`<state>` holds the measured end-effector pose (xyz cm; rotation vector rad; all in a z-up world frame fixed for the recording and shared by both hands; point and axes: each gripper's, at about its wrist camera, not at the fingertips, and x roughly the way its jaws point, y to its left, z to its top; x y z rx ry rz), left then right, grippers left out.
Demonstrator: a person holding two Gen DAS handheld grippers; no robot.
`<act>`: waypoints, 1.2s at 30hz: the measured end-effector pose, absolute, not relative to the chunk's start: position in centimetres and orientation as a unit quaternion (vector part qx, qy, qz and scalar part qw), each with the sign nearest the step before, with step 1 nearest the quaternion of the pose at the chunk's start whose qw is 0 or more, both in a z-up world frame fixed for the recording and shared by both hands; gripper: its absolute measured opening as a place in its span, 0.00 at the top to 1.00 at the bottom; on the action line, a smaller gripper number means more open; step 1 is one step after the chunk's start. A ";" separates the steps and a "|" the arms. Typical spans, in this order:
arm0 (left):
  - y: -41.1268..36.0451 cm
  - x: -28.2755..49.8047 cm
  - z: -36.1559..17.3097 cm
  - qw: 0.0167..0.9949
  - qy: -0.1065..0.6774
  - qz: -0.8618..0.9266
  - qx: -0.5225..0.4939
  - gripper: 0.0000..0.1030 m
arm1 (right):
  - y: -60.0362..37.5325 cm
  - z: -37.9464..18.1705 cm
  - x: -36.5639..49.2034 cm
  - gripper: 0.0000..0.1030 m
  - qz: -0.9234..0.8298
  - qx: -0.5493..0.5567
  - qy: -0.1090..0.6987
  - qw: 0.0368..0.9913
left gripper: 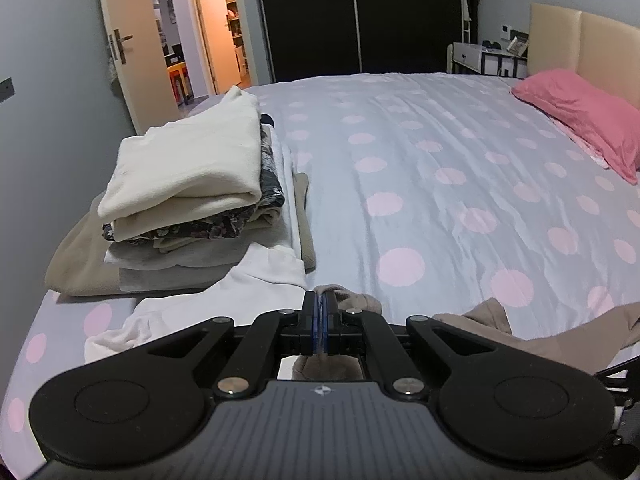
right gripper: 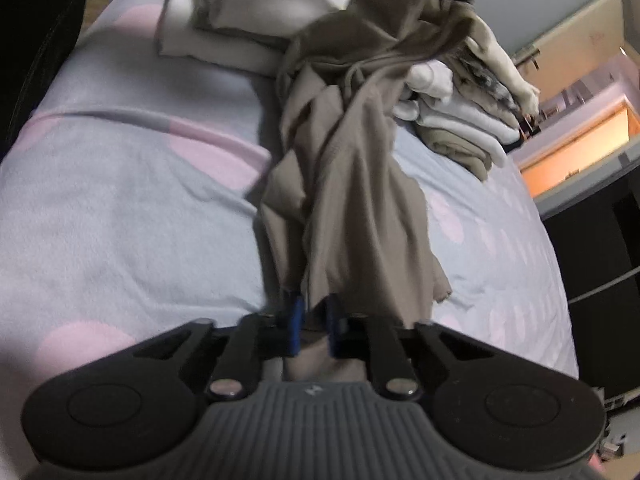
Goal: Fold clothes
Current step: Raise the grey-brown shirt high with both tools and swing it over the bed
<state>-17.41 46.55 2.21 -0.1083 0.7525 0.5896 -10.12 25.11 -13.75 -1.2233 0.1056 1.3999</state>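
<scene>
Pinching a taupe garment [right gripper: 352, 184] at both ends, left claw [left gripper: 320, 312] clamped on one bunched edge, right claw [right gripper: 314, 316] clamped on another — cloth stretched over the dotted bed [left gripper: 420, 152], beside folded stack [left gripper: 188, 176].

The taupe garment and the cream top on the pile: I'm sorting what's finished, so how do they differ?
The taupe garment is crumpled and strung out across the bed; the cream top is folded flat. The taupe garment is pinched by both grippers; the cream top lies untouched on the pile. The taupe is darker. Both are plain, unpatterned fabric.
</scene>
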 end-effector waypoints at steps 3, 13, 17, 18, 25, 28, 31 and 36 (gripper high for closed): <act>46.4 -17.5 2.4 0.889 0.357 0.283 -0.051 1.00 | 24.3 -11.7 -9.3 0.97 0.598 -0.498 0.054 0.625; 43.5 -17.8 4.4 0.920 0.313 0.231 -0.049 1.00 | 18.1 -0.3 -4.1 0.98 0.486 -0.403 0.042 0.774; 40.3 -17.6 5.9 0.939 0.283 0.191 -0.033 1.00 | 14.6 3.8 -2.0 0.98 0.412 -0.373 0.028 0.831; 39.5 -17.6 6.5 0.944 0.272 0.184 -0.030 1.00 | 13.7 4.7 -1.6 0.98 0.395 -0.365 0.026 0.843; 34.6 -18.7 12.3 0.973 0.178 0.140 -0.034 1.00 | 6.7 12.1 -0.9 0.98 0.295 -0.307 -0.029 0.904; 32.5 -20.3 17.1 0.984 0.111 0.140 -0.017 1.00 | 3.7 15.6 -1.9 0.98 0.259 -0.273 -0.074 0.924; 31.4 -22.7 22.3 0.987 0.036 0.155 -0.009 1.00 | 1.6 18.4 -3.1 0.98 0.256 -0.230 -0.087 0.935; 29.6 -25.9 28.4 0.984 -0.033 0.175 0.012 1.00 | 0.7 20.3 -5.7 0.98 0.288 -0.196 -0.104 0.931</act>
